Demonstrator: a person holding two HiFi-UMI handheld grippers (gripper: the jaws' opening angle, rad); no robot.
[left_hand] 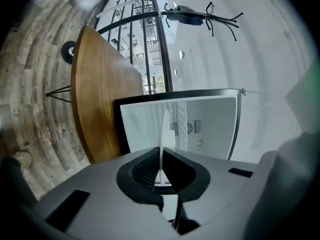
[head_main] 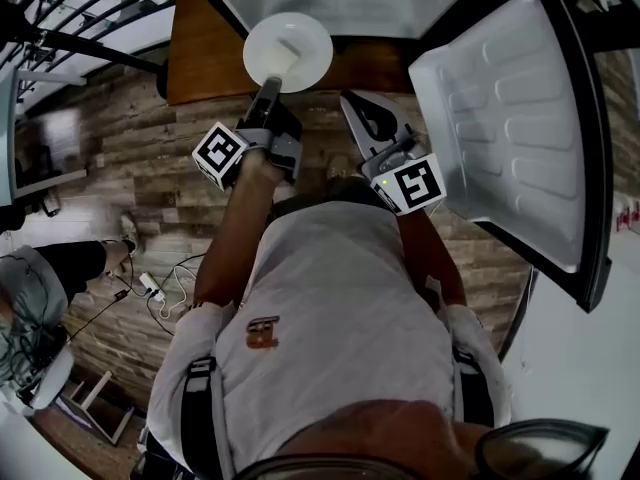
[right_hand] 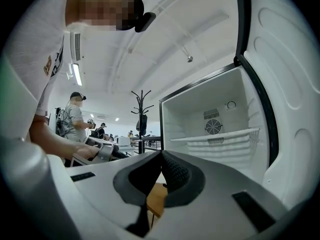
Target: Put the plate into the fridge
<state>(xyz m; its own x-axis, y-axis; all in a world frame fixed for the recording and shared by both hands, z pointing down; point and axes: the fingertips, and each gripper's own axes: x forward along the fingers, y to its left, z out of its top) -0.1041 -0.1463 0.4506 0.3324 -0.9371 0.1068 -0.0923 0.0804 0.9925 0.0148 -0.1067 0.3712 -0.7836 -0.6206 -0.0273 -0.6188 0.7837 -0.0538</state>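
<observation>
left gripper (head_main: 271, 86) clenched on the rim of the plate (head_main: 288, 53), which it carries out in front of the open fridge (head_main: 340, 3), not yet inside; in the left gripper view the plate shows edge-on between the ribbed black pads. right gripper (right_hand: 161, 155) closed on nothing, near the door (head_main: 500, 118). to do the step well, judged from here: keep the disc level, clear the cabinet's front lip, lower it onto the wire shelf (right_hand: 220, 135) and only then let go, with the free gripper kept out of the opening. the plate is a thin, smooth, round white disc, possibly ceramic, though glare hides its surface; gripped at one edge, it may pivot. the fridge lining is glossy moulded white plastic with a round fan grille (right_hand: 213, 126); the door's inner panel is embossed with rounded recesses. a warm wooden tabletop (head_main: 200, 53) stands left of the fridge, over plank flooring (head_main: 150, 168).
</observation>
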